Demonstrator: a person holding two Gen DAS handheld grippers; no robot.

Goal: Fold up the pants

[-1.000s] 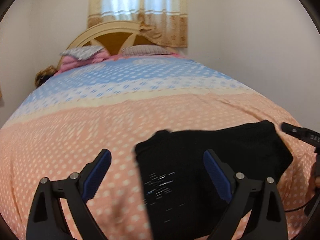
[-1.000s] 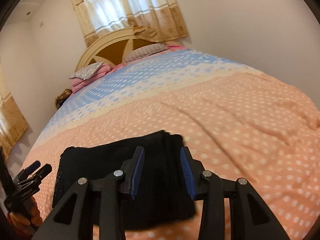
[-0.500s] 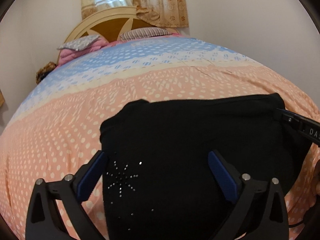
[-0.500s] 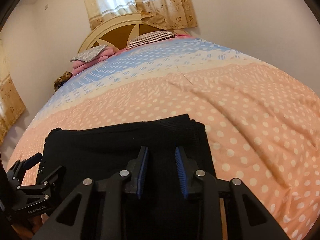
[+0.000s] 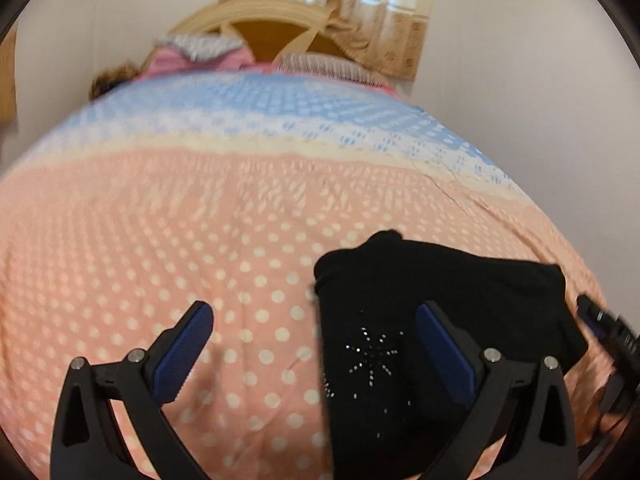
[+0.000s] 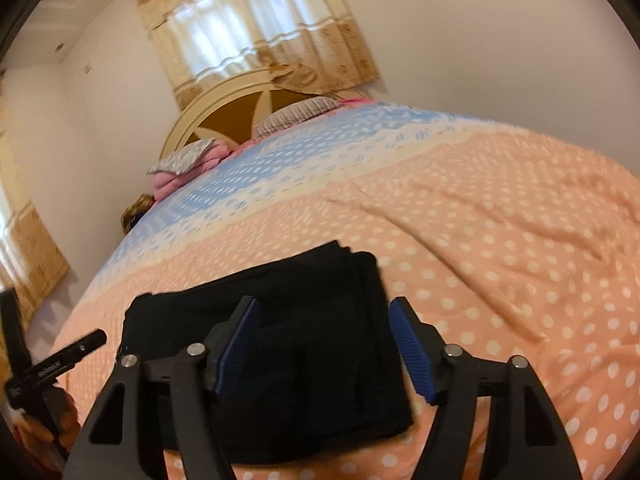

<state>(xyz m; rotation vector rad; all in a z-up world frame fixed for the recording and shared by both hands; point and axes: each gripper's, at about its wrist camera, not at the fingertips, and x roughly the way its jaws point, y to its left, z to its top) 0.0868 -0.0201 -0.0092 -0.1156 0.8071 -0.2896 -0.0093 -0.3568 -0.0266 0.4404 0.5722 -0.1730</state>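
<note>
The black pants [image 5: 436, 320] lie folded into a compact rectangle on the pink dotted bedspread [image 5: 200, 240], with a rhinestone star on the near left part. My left gripper [image 5: 312, 344] is open and empty, its right finger over the pants' left edge, its left finger over bare bedspread. In the right wrist view the folded pants [image 6: 320, 340] lie just ahead of my right gripper [image 6: 324, 340], which is open and empty, straddling the right end of the fold. The left gripper's tip [image 6: 76, 354] shows at the far left there.
The bed's cream and wood headboard [image 6: 240, 108] and pillows [image 6: 296, 114] stand at the far end under a curtained window [image 6: 248, 24]. White walls flank the bed. The bedspread turns blue [image 5: 280, 108] toward the headboard.
My right gripper has opened wider and drawn back a little. My left gripper has swung left, so the pants now sit under its right finger instead of between both.
</note>
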